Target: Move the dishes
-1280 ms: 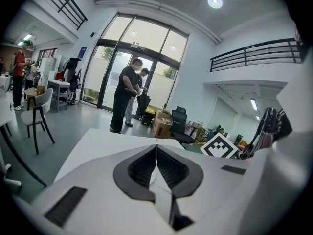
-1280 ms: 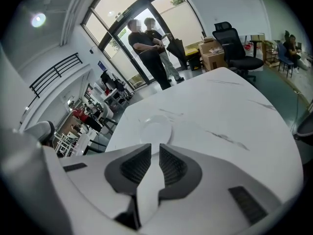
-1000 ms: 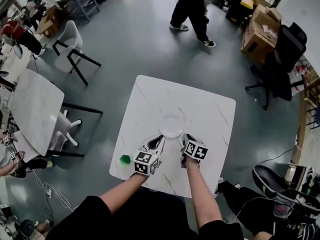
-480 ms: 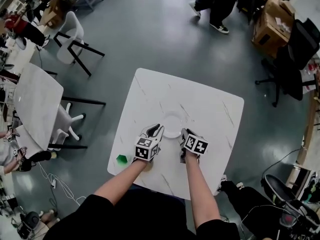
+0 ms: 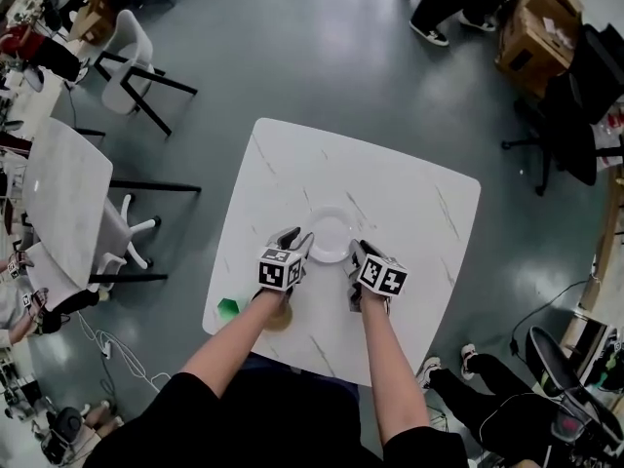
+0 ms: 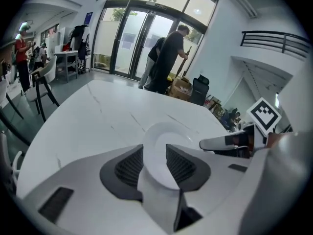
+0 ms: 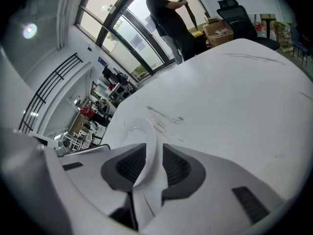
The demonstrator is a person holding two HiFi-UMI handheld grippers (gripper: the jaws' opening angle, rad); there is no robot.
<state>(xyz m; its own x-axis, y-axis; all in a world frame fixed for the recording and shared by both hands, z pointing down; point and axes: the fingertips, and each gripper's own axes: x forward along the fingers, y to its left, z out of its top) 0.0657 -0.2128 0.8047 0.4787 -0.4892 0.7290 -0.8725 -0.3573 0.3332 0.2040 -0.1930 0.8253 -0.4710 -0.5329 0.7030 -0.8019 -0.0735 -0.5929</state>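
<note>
While both grippers stand open at the near rim of the plate (image 5: 331, 234), the main risk lies in how they part from it. The left gripper (image 5: 295, 242), at the plate's 8 o'clock, has just been opening, and the rim sits between its jaws without being pinched. The right gripper (image 5: 359, 253), at about 4 o'clock, has just been opening too, and the rim shows edge-on between its pads, close to one of them. If either gripper draws back at a slant, a pad could catch the rim and drag or tip the plate. If they close again unevenly, one side would lift first and the plate could slide out.

Further out, a brownish round thing (image 5: 278, 317) lies half hidden under the left forearm at the bench's 7 o'clock; a careless pull of the arm could knock it. A small green block (image 5: 227, 307) sits just beside the bench's (image 5: 409, 203) edge at 8 o'clock and could be swept off.

Counted: two grippers, one plate near the middle of the bench, one green block, one brownish round thing, one bench.
</note>
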